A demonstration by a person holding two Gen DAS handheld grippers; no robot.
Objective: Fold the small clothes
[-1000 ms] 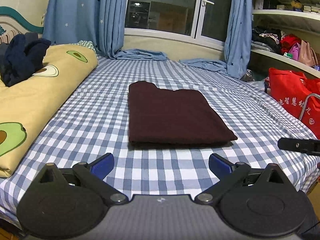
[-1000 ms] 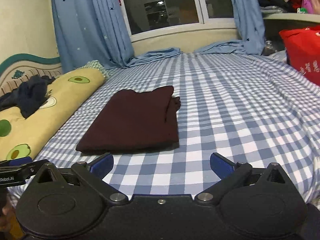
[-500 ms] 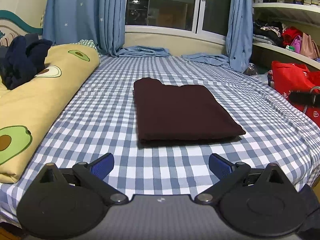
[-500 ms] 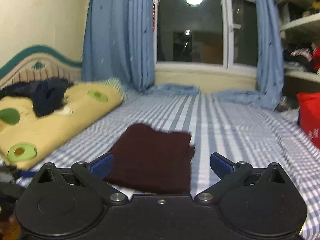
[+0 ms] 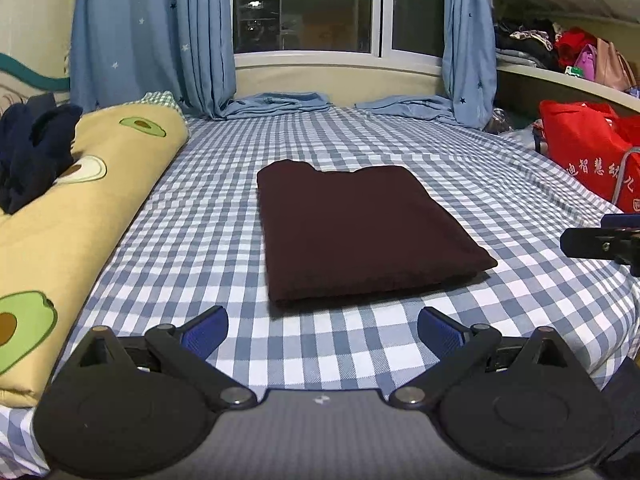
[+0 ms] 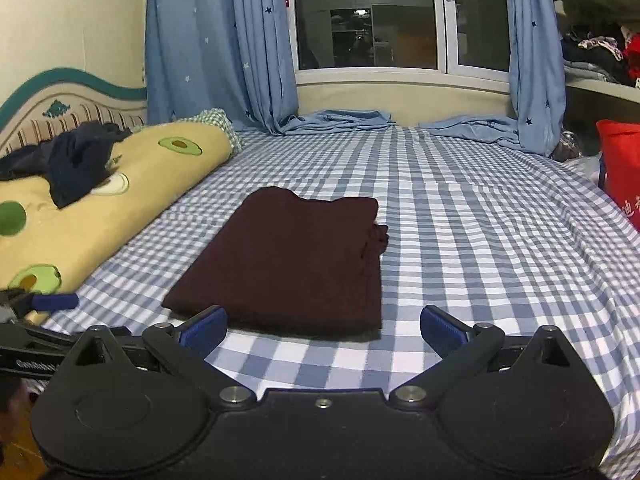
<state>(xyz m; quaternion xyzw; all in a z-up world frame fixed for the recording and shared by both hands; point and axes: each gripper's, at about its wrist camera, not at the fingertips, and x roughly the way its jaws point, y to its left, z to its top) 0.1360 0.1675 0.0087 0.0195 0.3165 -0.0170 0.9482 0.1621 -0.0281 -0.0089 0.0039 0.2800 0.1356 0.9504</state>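
A dark maroon garment [image 5: 360, 228] lies folded into a flat rectangle on the blue-and-white checked bed [image 5: 200, 220]. It also shows in the right wrist view [image 6: 296, 260]. My left gripper [image 5: 322, 330] is open and empty, held just short of the garment's near edge. My right gripper [image 6: 322, 330] is open and empty, just in front of the garment's near edge. The right gripper's tip shows at the right edge of the left wrist view [image 5: 600, 242]. The left gripper's blue tip shows at the left edge of the right wrist view [image 6: 52, 302].
A yellow avocado-print quilt [image 5: 60, 216] lies rolled along the bed's left side with dark navy clothes [image 5: 32, 156] on it. A red bag [image 5: 588, 148] stands at the bed's right. Blue curtains [image 5: 152, 40] and a window are behind. Shelves with clothes [image 5: 560, 44] are at the right.
Both grippers have shifted and steadied near the bed's front edge. The right wrist view has lowered towards the garment. The garment has not moved.
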